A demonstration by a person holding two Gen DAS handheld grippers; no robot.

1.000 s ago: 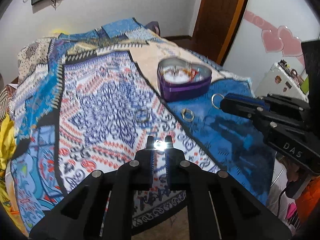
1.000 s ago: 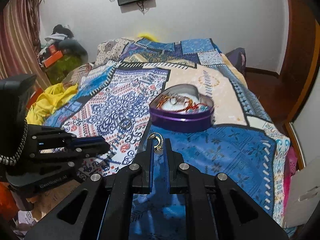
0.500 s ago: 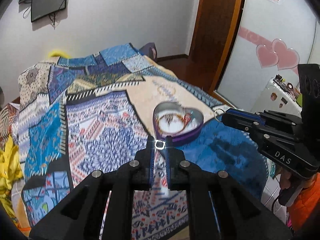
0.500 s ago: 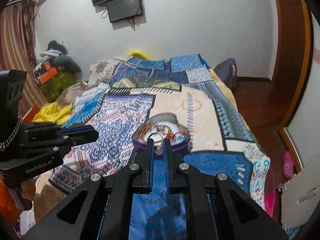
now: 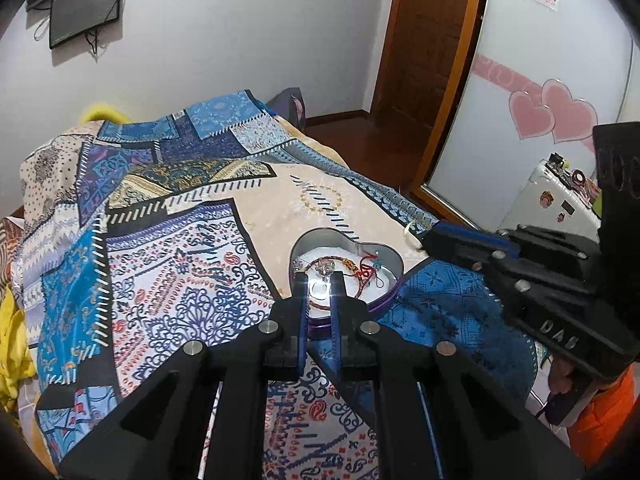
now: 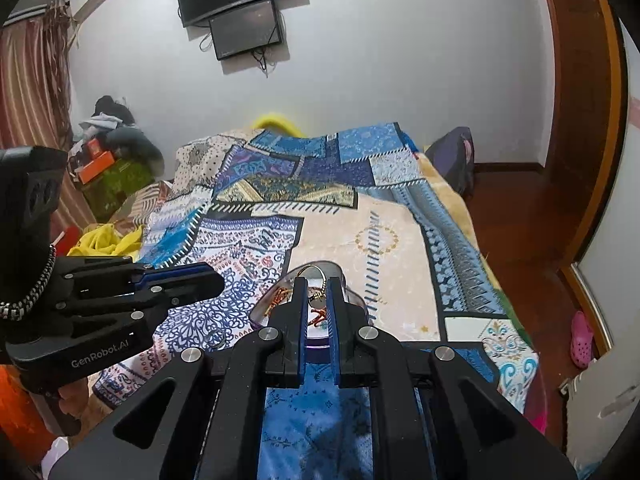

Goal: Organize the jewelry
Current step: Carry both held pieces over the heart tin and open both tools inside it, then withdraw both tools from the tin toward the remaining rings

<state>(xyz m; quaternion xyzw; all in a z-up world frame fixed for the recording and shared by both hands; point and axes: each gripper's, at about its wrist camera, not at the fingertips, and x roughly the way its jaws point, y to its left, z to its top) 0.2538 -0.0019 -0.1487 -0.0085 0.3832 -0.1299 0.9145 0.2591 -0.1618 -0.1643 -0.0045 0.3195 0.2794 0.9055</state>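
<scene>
While each tool (image 5: 319, 280) (image 6: 318, 286) pinches a ring (image 5: 319, 289) (image 6: 316, 269), both hang over the tin (image 5: 384, 248)

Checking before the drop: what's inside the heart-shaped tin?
The heart-shaped tin holds a white lining, a bangle and red-orange beaded pieces. The near part is hidden by the left gripper.

Room lighting was even and moderately bright; its source lay out of view. Strong glare burned out the small silver ring (image 5: 319, 289) at the left hand-held gripper (image 5: 319, 280). Fisheye curvature bent both views, corners vignetted black. Focus was sharp throughout.
</scene>
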